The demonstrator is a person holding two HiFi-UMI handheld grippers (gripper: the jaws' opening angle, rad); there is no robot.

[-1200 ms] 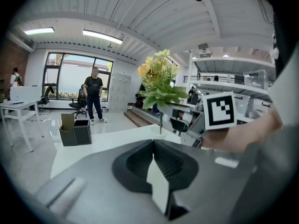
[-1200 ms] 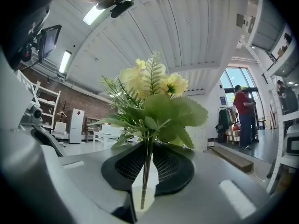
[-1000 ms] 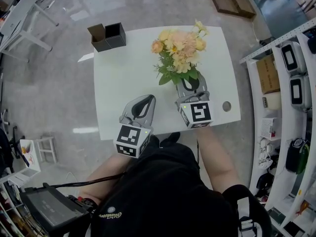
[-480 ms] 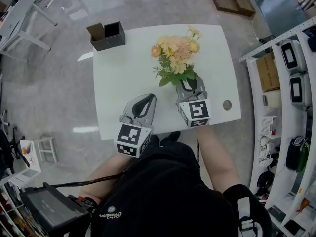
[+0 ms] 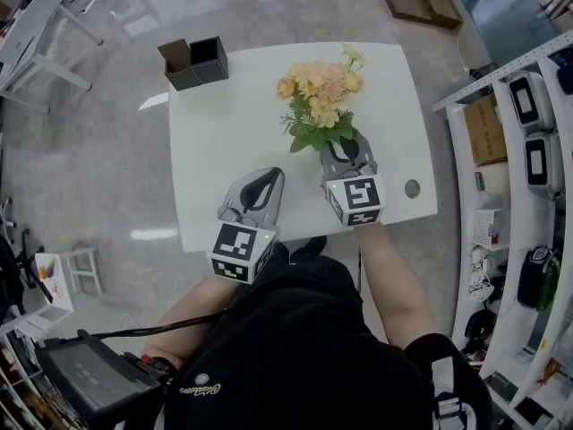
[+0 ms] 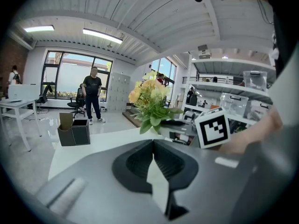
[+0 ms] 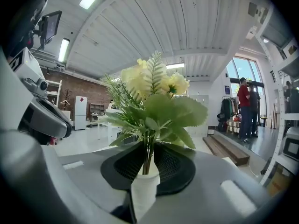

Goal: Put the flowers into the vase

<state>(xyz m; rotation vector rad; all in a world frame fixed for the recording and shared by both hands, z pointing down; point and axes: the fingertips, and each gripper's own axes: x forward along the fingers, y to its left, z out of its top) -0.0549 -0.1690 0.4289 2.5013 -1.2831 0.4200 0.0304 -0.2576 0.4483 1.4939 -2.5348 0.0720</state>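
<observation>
A bunch of peach and yellow flowers (image 5: 320, 92) with green leaves stands upright over the white table (image 5: 224, 150). My right gripper (image 5: 345, 146) reaches in under the leaves. In the right gripper view the thin stems (image 7: 147, 157) run down between the two black pads. The jaws are opening, but the pads still lie close against the stems. A white, vase-like shape (image 7: 144, 190) shows just under the stems, and the foliage hides it from the head view. My left gripper (image 5: 261, 179) rests shut and empty at the table's near side, left of the right one.
A brown and black double box (image 5: 193, 64) sits at the table's far left corner. A round hole (image 5: 412, 190) marks the table's right edge. Shelving (image 5: 528, 150) runs along the right. People stand far off (image 6: 93, 94) (image 7: 245, 106).
The right gripper and the bunch of flowers have sunk lower toward the table, so the flowers look smaller from above. The left gripper has not moved.
</observation>
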